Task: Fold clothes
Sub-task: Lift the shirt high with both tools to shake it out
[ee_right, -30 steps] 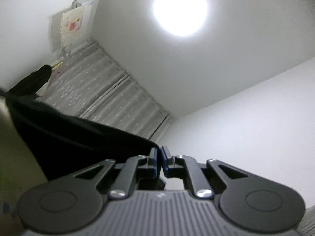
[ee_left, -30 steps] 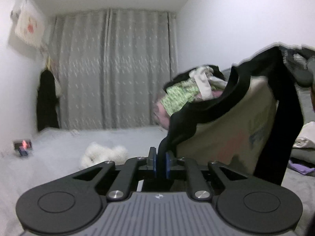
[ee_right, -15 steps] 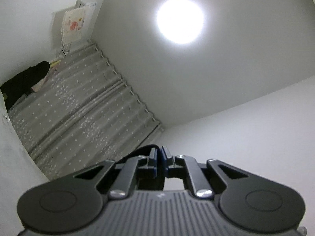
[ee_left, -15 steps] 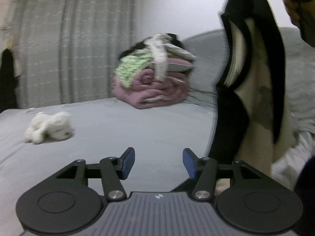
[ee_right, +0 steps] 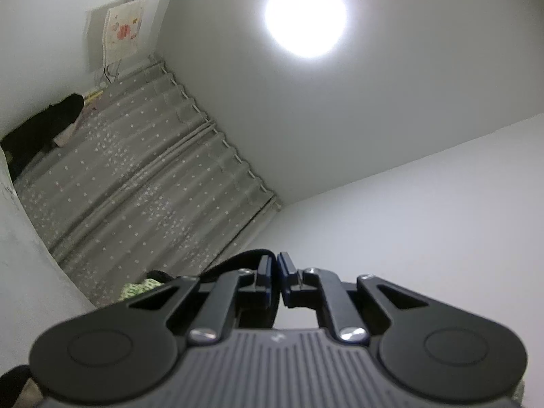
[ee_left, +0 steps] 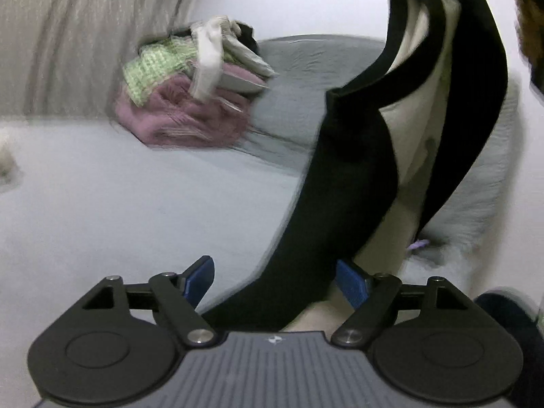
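Observation:
A black and cream garment [ee_left: 343, 176] hangs down from the upper right over the grey bed [ee_left: 119, 210]. Its black lower part drapes between the blue pads of my left gripper [ee_left: 275, 272], whose jaws are opening; the left pad stands clear of the cloth. My right gripper [ee_right: 275, 265] points up towards the ceiling and is shut on a black edge of the garment [ee_right: 234, 262], which loops out just left of its fingers. The rest of the garment is hidden below that camera.
A pile of pink, green and white clothes [ee_left: 190, 91] sits on the bed ahead, with a grey duvet [ee_left: 299, 78] behind it. A white plush toy [ee_left: 6, 156] lies at the left edge. Grey curtains [ee_right: 136, 187] and a ceiling lamp [ee_right: 306, 20] show above.
My left gripper let go of the garment, opened wide, sank towards the bed and swung right. In the right wrist view the hanging cloth dropped out of sight; that gripper stayed shut.

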